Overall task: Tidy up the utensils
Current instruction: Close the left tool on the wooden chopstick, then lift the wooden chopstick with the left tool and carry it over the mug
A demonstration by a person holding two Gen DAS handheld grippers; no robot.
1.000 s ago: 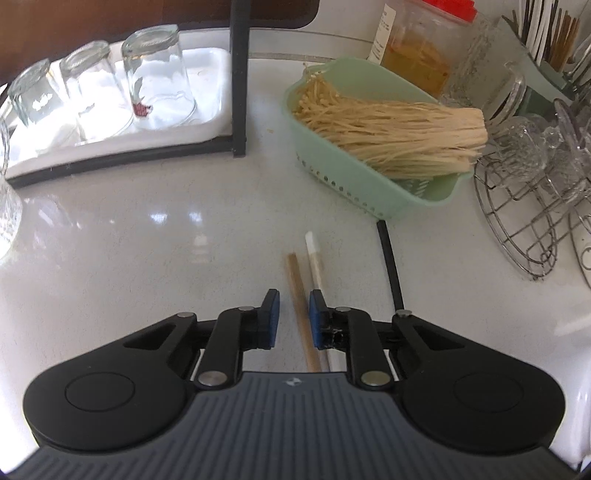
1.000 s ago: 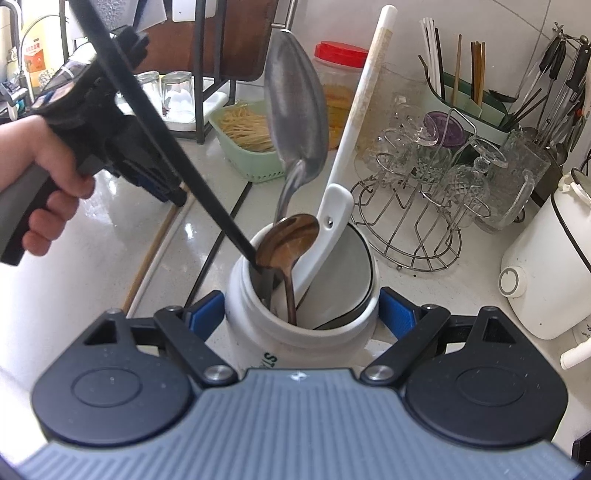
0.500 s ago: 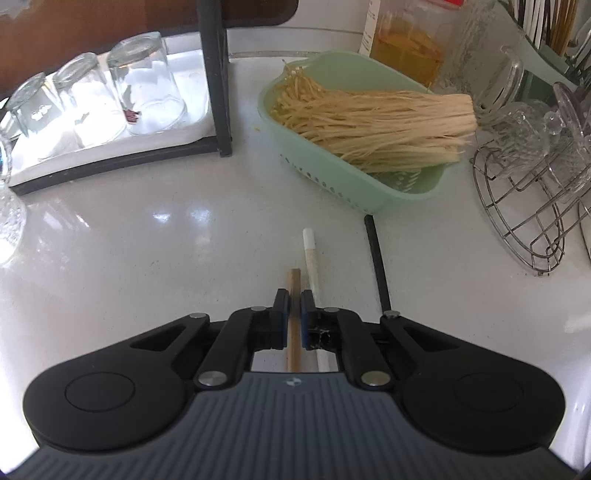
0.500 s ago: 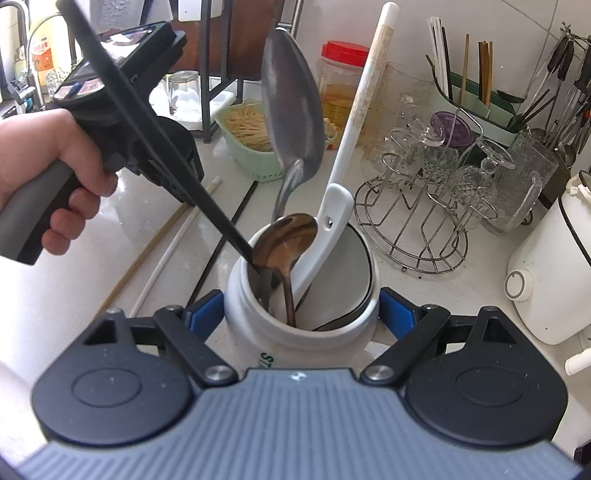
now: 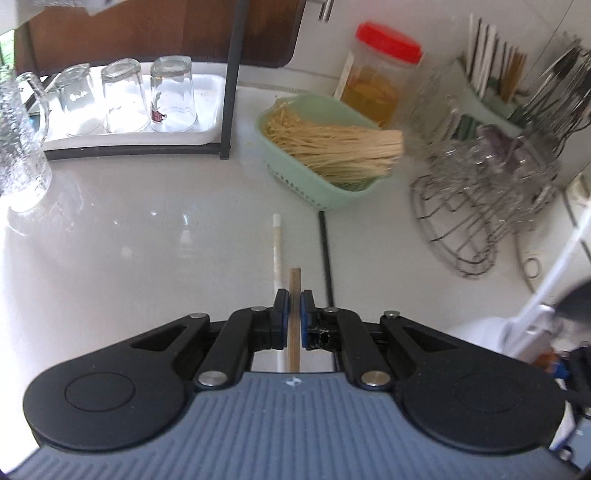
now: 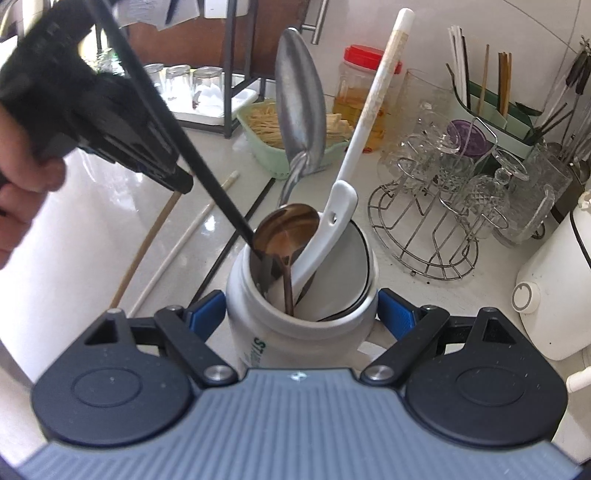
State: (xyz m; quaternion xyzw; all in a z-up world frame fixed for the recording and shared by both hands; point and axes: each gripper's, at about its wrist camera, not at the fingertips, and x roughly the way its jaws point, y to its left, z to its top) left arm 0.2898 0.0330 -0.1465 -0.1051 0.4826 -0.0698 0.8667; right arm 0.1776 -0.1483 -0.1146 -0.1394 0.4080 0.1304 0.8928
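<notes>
Left gripper, jaws just closed, was pinched on a slim wooden chopstick; a white chopstick lay alongside. A glossy white jar was clamped by the right gripper

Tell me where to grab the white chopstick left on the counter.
Grip the white chopstick near its far end, coming from above with the claw pads astride it. It lies flat and thin, with open counter on its left; the black chopstick lies apart on its right.

Glossy white counter w/ daylight glare — white tiled wall behind.
</notes>
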